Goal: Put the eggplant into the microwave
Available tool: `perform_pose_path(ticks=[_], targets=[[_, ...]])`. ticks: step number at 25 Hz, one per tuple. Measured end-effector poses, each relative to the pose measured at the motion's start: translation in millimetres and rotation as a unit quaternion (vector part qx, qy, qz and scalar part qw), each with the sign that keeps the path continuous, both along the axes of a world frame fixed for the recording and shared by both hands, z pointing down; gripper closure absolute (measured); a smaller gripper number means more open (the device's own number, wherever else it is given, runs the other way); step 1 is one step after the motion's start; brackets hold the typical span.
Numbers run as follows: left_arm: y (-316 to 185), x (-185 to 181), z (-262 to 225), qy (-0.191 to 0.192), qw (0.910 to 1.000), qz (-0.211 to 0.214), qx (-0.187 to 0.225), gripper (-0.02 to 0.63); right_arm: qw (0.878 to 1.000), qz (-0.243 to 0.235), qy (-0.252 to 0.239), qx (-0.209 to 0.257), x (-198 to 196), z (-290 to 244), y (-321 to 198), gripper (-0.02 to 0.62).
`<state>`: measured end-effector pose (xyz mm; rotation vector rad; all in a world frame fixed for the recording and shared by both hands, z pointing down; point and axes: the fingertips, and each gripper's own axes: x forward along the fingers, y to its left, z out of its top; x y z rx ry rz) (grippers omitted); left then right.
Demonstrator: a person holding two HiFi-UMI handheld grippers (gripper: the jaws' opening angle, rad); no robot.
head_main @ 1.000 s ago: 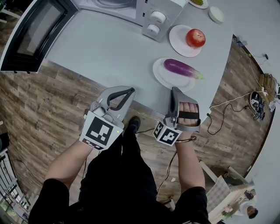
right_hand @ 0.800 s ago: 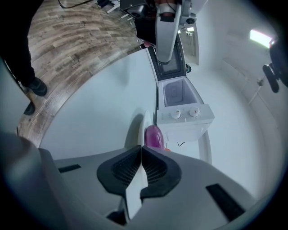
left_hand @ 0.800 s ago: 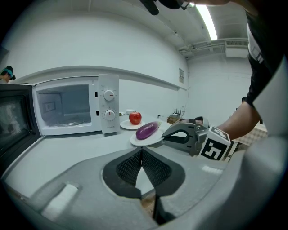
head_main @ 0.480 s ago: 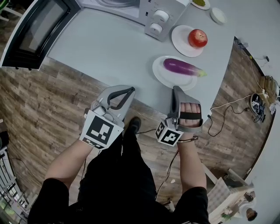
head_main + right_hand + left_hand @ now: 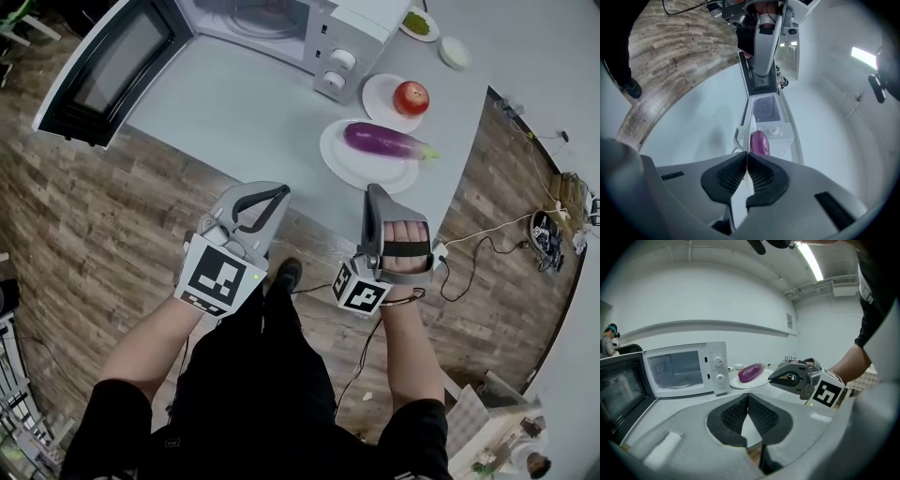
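**A:** Looking for the eggplant [image 5: 382,141]. Where to find it?

**B:** Outside the microwave [image 5: 352,33], just past its knob side, lying lengthwise on a white plate [image 5: 349,169] on the grey table [image 5: 244,112]. Well apart from the open cavity.

**A:** And the microwave door [image 5: 111,67]?

**B:** Swung wide open, on the side away from the knobs.

**A:** Pose of the left gripper [image 5: 270,194]?

**B:** Held at the table's near edge, out in front of the microwave and well short of it. Aimed toward it, tilted slightly down, with the marker cube [image 5: 222,279] back at the wrist. Clamped fully together, pads meeting, with nothing in between.

**A:** Same for the right gripper [image 5: 375,194]?

**B:** Alongside the left, nearer the knob side, pointing at the eggplant with the microwave behind it. Gripped from the rear by the right hand [image 5: 405,232], curled under a black strap [image 5: 405,248], forearm running straight back toward the body. Closed too, tips touching, holding nothing.

**A:** Anything else near the microwave?

**B:** A tomato [image 5: 411,97] on a smaller plate [image 5: 379,101], also off the knob side, beyond the eggplant.
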<state>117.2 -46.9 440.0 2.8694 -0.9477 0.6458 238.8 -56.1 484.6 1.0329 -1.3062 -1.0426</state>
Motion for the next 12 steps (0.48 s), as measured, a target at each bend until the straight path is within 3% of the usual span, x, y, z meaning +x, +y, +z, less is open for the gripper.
perform_pose_path(ticks=[12], targets=[[11.1,-20.1,-62.0,0.021,0.9989,-0.037,0.022,0.597,0.998,-0.050,-0.007,0.032,-31.3,-75.9,-1.1,0.572]])
